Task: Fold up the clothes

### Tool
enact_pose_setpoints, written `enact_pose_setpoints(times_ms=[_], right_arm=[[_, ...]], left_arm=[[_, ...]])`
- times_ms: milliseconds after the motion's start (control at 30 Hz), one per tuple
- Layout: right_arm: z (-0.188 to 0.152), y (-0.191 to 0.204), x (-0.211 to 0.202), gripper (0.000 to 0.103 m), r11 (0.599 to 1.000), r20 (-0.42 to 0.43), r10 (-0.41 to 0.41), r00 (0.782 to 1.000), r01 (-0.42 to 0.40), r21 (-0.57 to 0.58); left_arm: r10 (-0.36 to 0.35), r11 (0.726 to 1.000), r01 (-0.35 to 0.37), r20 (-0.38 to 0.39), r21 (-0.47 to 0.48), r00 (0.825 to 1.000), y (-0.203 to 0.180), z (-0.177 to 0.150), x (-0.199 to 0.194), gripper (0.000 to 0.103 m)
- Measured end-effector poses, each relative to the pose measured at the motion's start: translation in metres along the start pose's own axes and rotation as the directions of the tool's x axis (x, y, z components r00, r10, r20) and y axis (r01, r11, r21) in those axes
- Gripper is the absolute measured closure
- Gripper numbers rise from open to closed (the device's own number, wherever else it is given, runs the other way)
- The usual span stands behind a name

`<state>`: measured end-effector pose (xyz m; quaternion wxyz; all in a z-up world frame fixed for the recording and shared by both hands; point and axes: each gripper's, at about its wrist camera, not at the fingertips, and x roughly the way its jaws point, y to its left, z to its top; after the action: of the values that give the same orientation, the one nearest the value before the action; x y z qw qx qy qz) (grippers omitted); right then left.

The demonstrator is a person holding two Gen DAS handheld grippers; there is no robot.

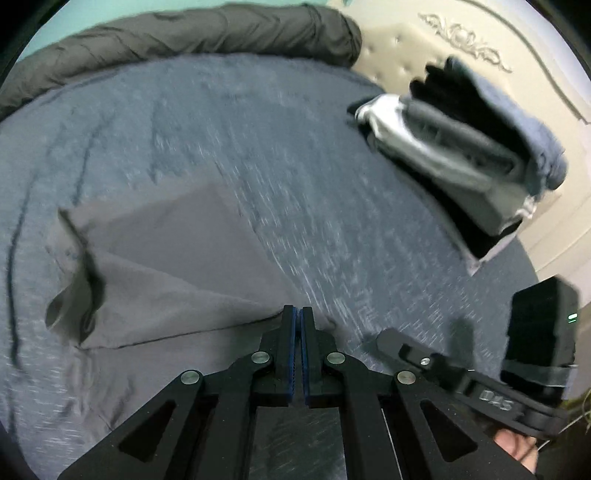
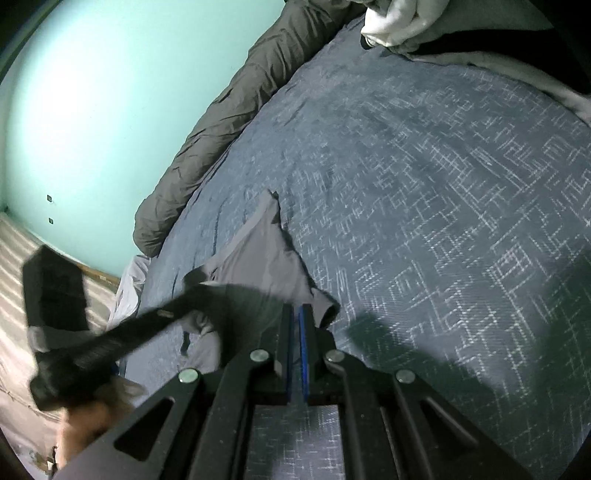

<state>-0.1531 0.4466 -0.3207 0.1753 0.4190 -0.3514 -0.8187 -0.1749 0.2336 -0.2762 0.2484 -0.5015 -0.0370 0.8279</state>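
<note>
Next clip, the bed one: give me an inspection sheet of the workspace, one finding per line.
Surface: bed with a blue patterned cover, lightly creased.
Job's things: grey garment lying partly folded on the cover; stack of folded clothes near the headboard; unfolded pile of clothes at the far edge.
Clutter: rolled dark grey duvet along the wall side.
Grippers: left gripper shut, at the garment's edge, grip unclear; right gripper shut, also at the garment, grip unclear.
Cables: nothing seen.
Surroundings: cream headboard, pale green wall.
</note>
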Motion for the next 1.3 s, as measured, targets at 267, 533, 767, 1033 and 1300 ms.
enact_pose_setpoints(times_ms=[267,533,767,1033,1300], right_arm=[[0.004,0.006,0.005,0.101,1.000,-0.010,0.024,1.000,-0.024,-0.005],[0.000,0.020,0.021,0.072,0.999,-0.039,0.023,0.999,-0.025,-0.032],[0.001,0.031,0.042,0.069,0.999,-0.069,-0.023,0.997,0.019,-0.051],[-0.001,0.035,0.059,0.070,0.992,-0.092,-0.104,0.990,0.097,-0.079],[-0.002,0.037,0.062,0.090,0.984,-0.088,-0.153,0.984,0.143,-0.108]], left_arm=[[0.011,0.999,-0.008,0.050,-0.050,0.999,0.029,0.000,-0.028,0.069],[0.139,0.986,-0.131,0.079,-0.099,0.987,0.087,-0.004,-0.059,0.067],[0.186,0.977,-0.181,0.030,-0.115,0.982,0.118,-0.012,-0.046,0.067],[0.193,0.980,-0.191,0.025,-0.052,0.981,0.115,-0.009,-0.031,0.067],[0.214,0.976,-0.214,0.027,0.037,0.977,0.101,-0.006,-0.015,0.067]])
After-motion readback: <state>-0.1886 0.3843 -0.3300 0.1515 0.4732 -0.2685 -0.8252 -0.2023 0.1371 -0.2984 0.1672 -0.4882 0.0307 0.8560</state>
